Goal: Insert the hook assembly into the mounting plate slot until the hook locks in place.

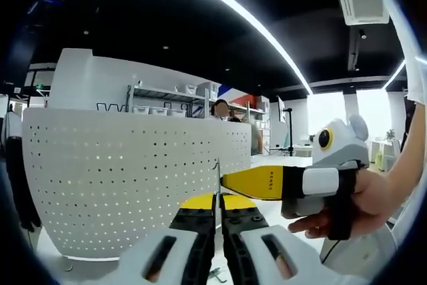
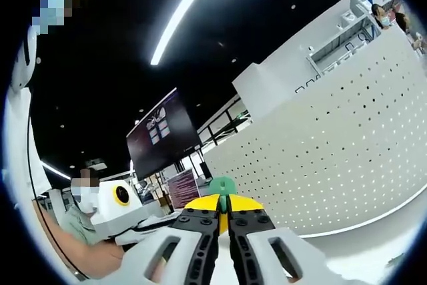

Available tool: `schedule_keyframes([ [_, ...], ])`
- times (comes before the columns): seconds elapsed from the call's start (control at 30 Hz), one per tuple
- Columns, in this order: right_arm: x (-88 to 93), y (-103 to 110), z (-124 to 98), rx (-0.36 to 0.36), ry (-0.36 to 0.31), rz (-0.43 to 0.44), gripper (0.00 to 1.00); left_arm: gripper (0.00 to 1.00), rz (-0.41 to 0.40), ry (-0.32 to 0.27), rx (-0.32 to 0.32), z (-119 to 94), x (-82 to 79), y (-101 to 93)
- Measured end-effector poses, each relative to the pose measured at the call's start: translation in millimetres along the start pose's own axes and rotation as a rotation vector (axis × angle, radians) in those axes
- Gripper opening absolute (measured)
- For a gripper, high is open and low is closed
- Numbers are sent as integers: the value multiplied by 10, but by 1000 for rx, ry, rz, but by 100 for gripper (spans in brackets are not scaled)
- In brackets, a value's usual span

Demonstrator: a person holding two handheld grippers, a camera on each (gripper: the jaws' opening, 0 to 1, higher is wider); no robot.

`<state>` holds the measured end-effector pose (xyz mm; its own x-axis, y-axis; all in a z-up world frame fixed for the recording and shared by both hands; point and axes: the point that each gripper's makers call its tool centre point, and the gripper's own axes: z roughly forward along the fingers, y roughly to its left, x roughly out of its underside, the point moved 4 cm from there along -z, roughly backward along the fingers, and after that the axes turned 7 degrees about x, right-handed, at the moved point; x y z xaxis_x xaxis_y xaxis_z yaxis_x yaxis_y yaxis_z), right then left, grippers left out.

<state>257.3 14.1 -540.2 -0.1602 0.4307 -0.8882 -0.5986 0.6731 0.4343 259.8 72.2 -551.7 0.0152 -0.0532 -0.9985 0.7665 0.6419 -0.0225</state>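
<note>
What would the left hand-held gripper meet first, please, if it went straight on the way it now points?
Probably the white perforated panel ahead of the left hand-held gripper, though the right hand-held gripper's yellow tip sits close beside that line; depth is unclear.

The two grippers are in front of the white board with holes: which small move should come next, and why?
Probably bring both grippers down and nearer to the pegboard. The left gripper and right gripper meet tip to tip at a thin metal piece, in the air before the board, not yet against it.
</note>
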Motion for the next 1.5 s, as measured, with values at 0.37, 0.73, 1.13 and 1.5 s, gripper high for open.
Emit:
schedule_keyframes([
  [0.37,10,-9,1,0,13,1,0,3,9,4,-3,-3,15,10],
  [0.73,-1,4,-1,-5,22,4,0,30,-17,35,0,-59,88,51],
  [1.13,20,22,6,-10,43,1,0,79,9,81,-28,-111,233,74],
  [1.5,-29,-16,-17,44,69,-202,0,80,-6,75,-53,-155,245,115],
])
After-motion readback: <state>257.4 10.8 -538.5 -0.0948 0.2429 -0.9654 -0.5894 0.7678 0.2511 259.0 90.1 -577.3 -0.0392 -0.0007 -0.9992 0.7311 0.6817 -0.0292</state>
